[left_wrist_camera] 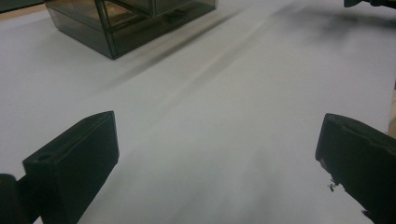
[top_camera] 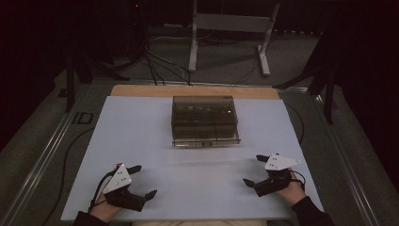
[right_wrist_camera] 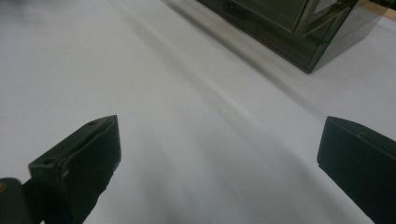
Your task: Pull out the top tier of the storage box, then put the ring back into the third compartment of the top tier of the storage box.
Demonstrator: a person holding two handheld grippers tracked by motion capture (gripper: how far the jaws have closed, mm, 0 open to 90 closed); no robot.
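**Both claws wide, box waiting**

High view: the left claw [top_camera: 139, 181] and right claw [top_camera: 256, 170] rest near the tabletop's [top_camera: 141, 122] near edge, both wide and empty, angled inward. The box [top_camera: 204, 121] sits mid-tabletop, well apart, likely for reach from both sides.

Left gripper view: box [left_wrist_camera: 126, 21] far ahead-left, jaws spread.

Right gripper view: box [right_wrist_camera: 299, 23] ahead-right, jaws spread.

Glossy smoky transparent plastic box [top_camera: 204, 120]; matt smooth white sheet [top_camera: 141, 141].
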